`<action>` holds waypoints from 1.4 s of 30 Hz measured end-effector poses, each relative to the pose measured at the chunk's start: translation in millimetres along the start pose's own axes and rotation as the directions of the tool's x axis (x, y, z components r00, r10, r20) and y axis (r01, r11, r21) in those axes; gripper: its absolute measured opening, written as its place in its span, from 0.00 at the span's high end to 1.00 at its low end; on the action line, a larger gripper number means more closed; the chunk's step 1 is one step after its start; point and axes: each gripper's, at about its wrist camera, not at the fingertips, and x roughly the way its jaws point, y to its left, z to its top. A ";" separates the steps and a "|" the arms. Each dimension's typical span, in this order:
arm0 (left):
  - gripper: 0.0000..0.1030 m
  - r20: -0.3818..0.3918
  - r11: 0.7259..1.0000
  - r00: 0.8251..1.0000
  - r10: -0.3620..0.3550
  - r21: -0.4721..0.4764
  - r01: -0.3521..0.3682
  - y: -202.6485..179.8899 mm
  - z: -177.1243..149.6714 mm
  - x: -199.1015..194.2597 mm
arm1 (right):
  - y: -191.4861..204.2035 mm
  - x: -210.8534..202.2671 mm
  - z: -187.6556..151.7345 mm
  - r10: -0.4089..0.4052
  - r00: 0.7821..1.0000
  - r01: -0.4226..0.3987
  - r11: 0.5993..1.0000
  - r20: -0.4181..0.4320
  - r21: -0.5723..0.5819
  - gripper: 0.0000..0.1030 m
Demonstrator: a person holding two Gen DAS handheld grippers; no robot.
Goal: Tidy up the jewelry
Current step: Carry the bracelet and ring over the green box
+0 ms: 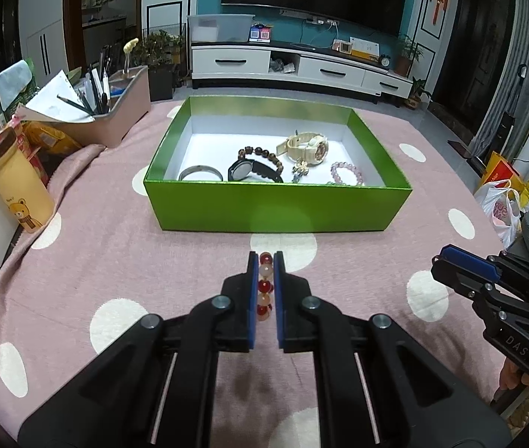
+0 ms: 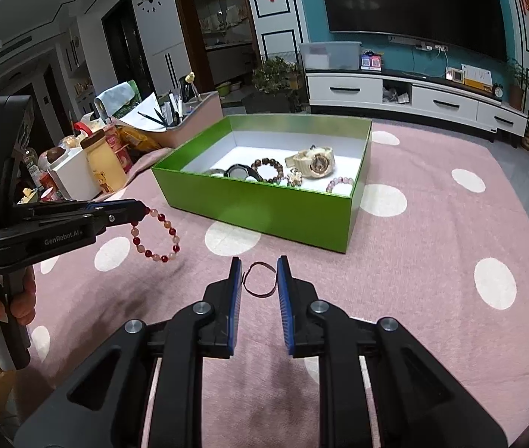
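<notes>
The left gripper is clamped on a red and peach bead bracelet, which dangles above the pink polka-dot tablecloth, near and left of the green box. The right gripper stands open, its jaws either side of a thin dark ring-shaped band lying on the cloth. Inside the box lie a cream watch, a dark bead bracelet and a pink bead bracelet.

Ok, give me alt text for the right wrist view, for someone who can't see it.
The open right gripper straddles a thin dark ring lying on a pink polka-dot tablecloth. At left, the left gripper holds up a red and peach bead bracelet. Behind sits an open green box holding watches and bracelets.
</notes>
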 end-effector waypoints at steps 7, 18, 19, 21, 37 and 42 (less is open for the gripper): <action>0.93 0.025 1.000 1.000 0.004 0.003 -0.004 -6.5 8.2 -9.5 | 3.0 -8.8 9.1 0.002 1.000 -0.002 1.000 0.027 -0.004 0.82; 0.93 0.058 1.000 0.998 0.020 0.017 -0.021 -12.2 26.1 -17.8 | 9.0 -16.2 29.5 0.004 0.998 -0.002 1.000 0.063 -0.023 0.82; 0.93 0.060 1.000 0.998 0.020 0.018 -0.022 -12.1 27.7 -18.2 | 9.5 -17.0 32.0 0.002 0.998 -0.001 1.000 0.068 -0.027 0.82; 0.93 0.066 0.999 0.998 0.023 0.021 -0.024 -12.4 31.5 -18.5 | 10.5 -18.3 36.6 0.001 0.997 0.001 1.000 0.076 -0.031 0.82; 0.93 0.093 0.999 0.995 0.021 0.046 -0.025 -15.4 64.2 -15.6 | 5.2 -17.3 70.9 -0.021 0.994 0.025 0.999 0.108 -0.036 0.82; 0.93 0.101 0.998 0.994 0.027 0.050 -0.032 -16.1 75.1 -14.0 | 3.0 -14.1 79.7 -0.026 0.994 0.030 0.999 0.108 -0.034 0.82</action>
